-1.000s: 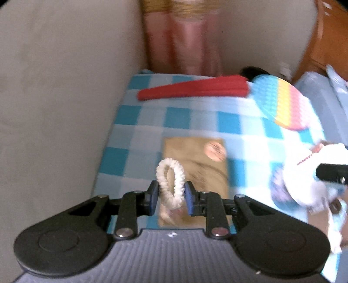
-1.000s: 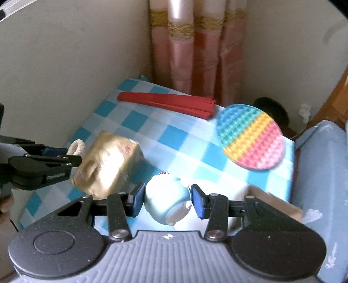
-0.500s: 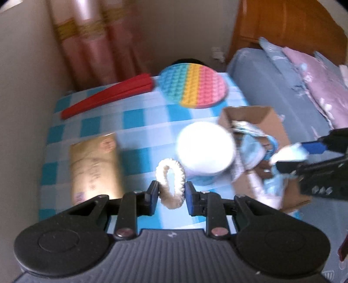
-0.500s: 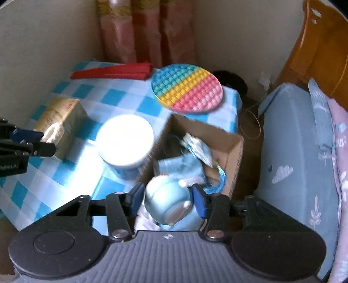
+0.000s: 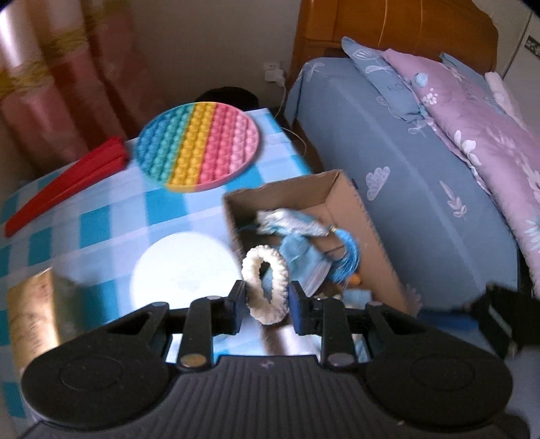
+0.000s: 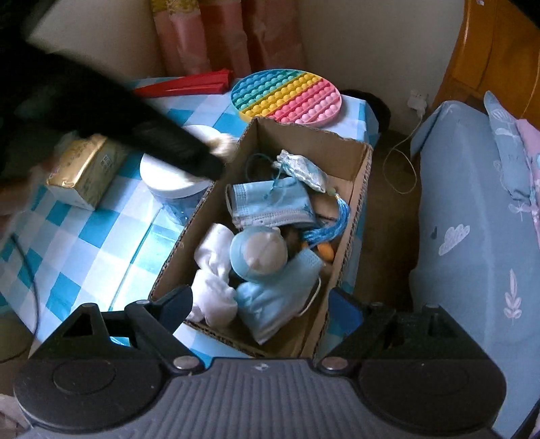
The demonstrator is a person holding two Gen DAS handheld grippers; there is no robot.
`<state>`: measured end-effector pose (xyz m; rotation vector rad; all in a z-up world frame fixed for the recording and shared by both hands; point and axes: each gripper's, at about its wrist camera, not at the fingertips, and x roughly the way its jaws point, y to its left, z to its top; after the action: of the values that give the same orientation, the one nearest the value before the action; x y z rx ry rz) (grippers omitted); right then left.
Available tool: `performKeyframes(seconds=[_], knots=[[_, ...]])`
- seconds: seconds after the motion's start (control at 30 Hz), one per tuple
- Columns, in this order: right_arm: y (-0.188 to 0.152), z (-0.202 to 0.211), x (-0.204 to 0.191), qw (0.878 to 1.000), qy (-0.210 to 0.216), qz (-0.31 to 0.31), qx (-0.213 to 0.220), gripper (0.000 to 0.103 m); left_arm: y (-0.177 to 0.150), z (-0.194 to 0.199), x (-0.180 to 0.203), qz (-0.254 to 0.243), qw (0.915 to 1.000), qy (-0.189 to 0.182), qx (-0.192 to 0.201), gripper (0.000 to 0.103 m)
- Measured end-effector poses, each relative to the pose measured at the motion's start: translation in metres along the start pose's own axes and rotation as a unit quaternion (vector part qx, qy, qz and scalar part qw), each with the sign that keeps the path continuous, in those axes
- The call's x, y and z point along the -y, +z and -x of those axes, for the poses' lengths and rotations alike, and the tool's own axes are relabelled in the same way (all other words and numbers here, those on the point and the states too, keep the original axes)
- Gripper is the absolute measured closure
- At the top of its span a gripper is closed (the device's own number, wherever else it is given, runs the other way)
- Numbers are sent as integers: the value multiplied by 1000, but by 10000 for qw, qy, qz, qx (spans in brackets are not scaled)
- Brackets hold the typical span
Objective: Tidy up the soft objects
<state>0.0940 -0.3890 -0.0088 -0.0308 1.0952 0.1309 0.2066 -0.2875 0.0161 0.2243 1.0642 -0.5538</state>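
The left gripper (image 5: 266, 300) pinches an upright cream ribbed fabric scrunchie (image 5: 266, 285), its jaws easing apart. Just beyond them sits the open brown cardboard box (image 5: 351, 199). The right gripper (image 6: 266, 304) spreads wide with nothing gripped; ahead between its jaws, inside the box, lies a round pale-blue plush toy (image 6: 258, 253) among blue face masks (image 6: 270, 202).

We see a tabletop (image 6: 87, 243) under a blue-and-white checked cloth, pushed into a corner of plain cream walls (image 6: 371, 44). Behind its far edge hang pink curtains (image 5: 57, 84) with a gold band. Off its right edge stands a bed (image 5: 422, 189) with a blue sheet, a purple flowered quilt (image 5: 472, 111) and an orange wooden headboard (image 5: 388, 30). Daylight is soft.
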Motion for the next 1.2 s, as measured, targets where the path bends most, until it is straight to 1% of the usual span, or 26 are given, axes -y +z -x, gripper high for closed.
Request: performKeyframes(seconds=[0.03,0.1,0.17,0.2,0.27,0.33,0.37,0.4,0.43,0.53,0.6,0.63,0.7,0.73,0.83,0.9,0.93,1.03,1.2], knots=[[-2,0,1,10000,18,-19,14,12,4,-5,4,6,10000,-9,0,74],[-6,0,3,9999,68,-85,46,12,10,-13,8,28,10000,-53,44,60],[-7,-1,6,9998,150,-146,60,12,14,-18,13,-20,9999,-83,111,26],[-7,-2,6,9997,167,-182,77,12,15,-20,14,-34,9998,-91,152,21],[-8,-2,5,9994,187,-253,118,11,14,-19,14,-33,9996,-21,284,20],[-9,-1,2,9993,137,-314,173,9,8,-11,12,-6,9985,44,537,17],[-10,0,-1,9993,76,-332,166,5,5,-5,9,18,9978,108,652,15],[-11,1,-4,9993,9,-334,145,4,-1,2,8,2,9967,211,781,13],[-12,3,-8,9993,-31,-351,157,3,-6,10,6,-62,9951,335,931,10],[-16,7,-19,9989,-176,-415,135,0,-30,38,-1,-266,9860,759,1458,3],[-19,8,-28,9981,-358,-484,121,0,-52,56,-9,-255,9786,1013,1772,2],[-21,8,-33,9974,-464,-543,100,0,-63,63,-14,-203,9761,1137,1839,2],[-26,9,-45,9959,-639,-622,152,0,-85,72,-23,-79,9750,1321,1783,2],[-29,9,-51,9951,-690,-685,186,0,-97,75,-30,-1,9769,1350,1654,2],[-35,9,-66,9925,-602,-1024,297,0,-130,78,-49,329,9797,1487,1304,2],[-37,10,-78,9900,-680,-1179,371,0,-148,78,-59,516,9790,1629,1116,2],[-38,11,-84,9891,-737,-1204,417,0,-158,80,-65,646,9786,1644,1059,2],[-41,13,-103,9870,-852,-1255,530,0,-177,86,-81,974,9782,1560,965,2],[-41,18,-127,9867,-857,-1201,683,0,-191,102,-100,1158,9721,1745,1053,2]])
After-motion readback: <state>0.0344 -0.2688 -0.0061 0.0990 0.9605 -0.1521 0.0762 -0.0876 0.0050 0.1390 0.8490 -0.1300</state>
